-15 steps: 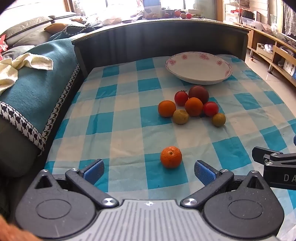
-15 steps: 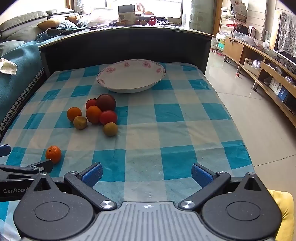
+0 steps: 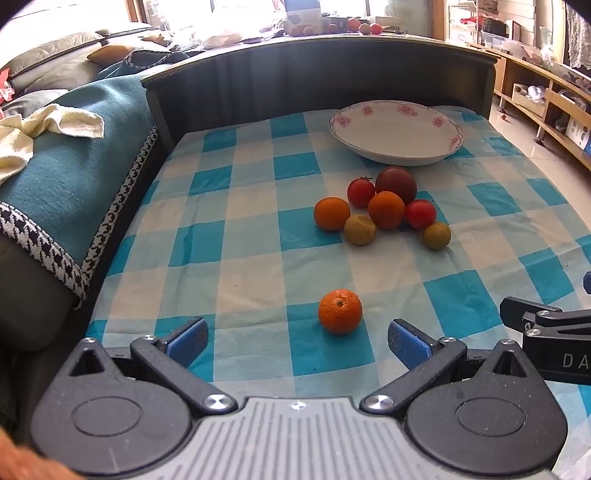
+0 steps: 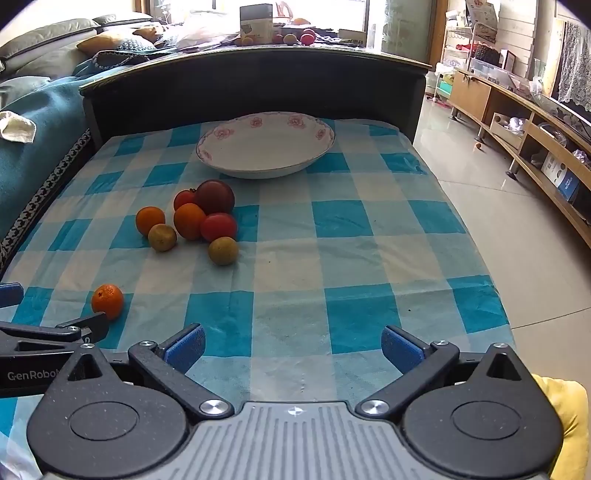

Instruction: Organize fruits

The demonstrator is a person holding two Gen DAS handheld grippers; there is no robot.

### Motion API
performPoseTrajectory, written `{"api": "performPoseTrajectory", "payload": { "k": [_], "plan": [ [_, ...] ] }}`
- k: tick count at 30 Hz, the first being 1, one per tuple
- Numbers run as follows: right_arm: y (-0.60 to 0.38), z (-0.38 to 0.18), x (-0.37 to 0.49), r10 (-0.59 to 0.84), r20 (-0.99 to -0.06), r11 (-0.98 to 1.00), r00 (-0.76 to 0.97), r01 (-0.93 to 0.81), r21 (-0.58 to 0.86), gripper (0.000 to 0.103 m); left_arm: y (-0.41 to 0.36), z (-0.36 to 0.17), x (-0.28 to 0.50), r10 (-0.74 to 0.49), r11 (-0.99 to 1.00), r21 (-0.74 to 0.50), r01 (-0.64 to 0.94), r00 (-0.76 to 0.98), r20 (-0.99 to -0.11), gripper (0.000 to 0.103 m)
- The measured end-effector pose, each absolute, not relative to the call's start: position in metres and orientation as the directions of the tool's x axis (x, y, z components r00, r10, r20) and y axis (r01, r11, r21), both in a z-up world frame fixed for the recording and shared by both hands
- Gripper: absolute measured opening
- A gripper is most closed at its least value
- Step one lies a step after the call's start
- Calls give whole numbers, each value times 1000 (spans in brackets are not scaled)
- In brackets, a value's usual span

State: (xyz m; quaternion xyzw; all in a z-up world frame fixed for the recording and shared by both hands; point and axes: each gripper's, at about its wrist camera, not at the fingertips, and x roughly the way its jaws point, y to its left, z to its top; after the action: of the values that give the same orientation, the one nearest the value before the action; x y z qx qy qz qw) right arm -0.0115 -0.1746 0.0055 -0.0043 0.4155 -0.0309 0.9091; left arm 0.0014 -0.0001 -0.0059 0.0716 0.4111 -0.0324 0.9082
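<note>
Two hand-held grippers, left and right, are hovering spread wide (grasping nothing) behind a lone round orange tangerine.

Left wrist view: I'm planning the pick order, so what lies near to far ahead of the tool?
Left tool → lone orange → fruit cluster → plate.

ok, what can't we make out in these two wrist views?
- Right gripper in the left view: cut off by the right edge, so its jaws can't be read there.
- Left gripper in the right view: cut off by the left edge.
- Dark fruit: lower part hidden behind the orange; kind unclear.
- Far shelf items: too small, backlit.
</note>
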Motion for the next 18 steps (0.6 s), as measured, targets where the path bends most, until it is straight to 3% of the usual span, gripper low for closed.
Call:
{"api": "performPoseTrajectory", "payload": {
  "k": [18],
  "plan": [
    [-175,4,-10,-57,-762,998,645,53,-29,93,-1,-7,3,-11,988,93,125,655,-755,103]
  ]
}}
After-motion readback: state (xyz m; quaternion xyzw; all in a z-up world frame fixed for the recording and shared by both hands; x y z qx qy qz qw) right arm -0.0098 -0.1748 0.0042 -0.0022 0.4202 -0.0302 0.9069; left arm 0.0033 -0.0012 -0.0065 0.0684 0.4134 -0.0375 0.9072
